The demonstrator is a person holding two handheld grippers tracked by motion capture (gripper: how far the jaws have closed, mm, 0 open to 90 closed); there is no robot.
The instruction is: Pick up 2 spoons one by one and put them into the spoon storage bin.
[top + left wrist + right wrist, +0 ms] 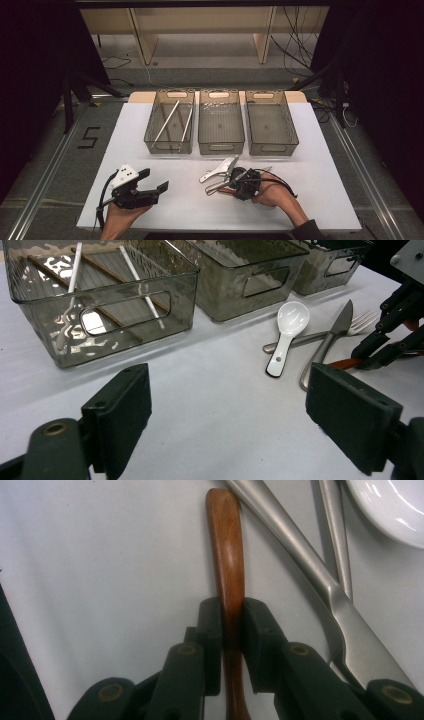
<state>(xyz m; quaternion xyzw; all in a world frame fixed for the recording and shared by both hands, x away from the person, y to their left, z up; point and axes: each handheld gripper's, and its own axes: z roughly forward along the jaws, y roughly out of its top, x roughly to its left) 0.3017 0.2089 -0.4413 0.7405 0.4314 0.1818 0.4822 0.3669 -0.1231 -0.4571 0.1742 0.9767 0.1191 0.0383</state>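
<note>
A brown wooden handle (227, 545) lies on the white table, and my right gripper (231, 615) is shut on it, both pads pressing its sides. From above, this gripper (229, 189) points left at a small heap of cutlery: a white ceramic spoon (227, 166), a steel knife (300, 555) and a fork (362, 322). The wooden handle (345, 363) pokes out from under the knife (325, 347). My left gripper (155, 180) rests low at the table's front left, open, with nothing between its jaws (230, 390).
Three translucent grey bins stand in a row at the back: the left bin (150, 131) holds white and brown chopsticks (167, 121), the middle bin (221, 146) and the right bin (274, 147) look bare. Bare white table (320, 200) lies in front.
</note>
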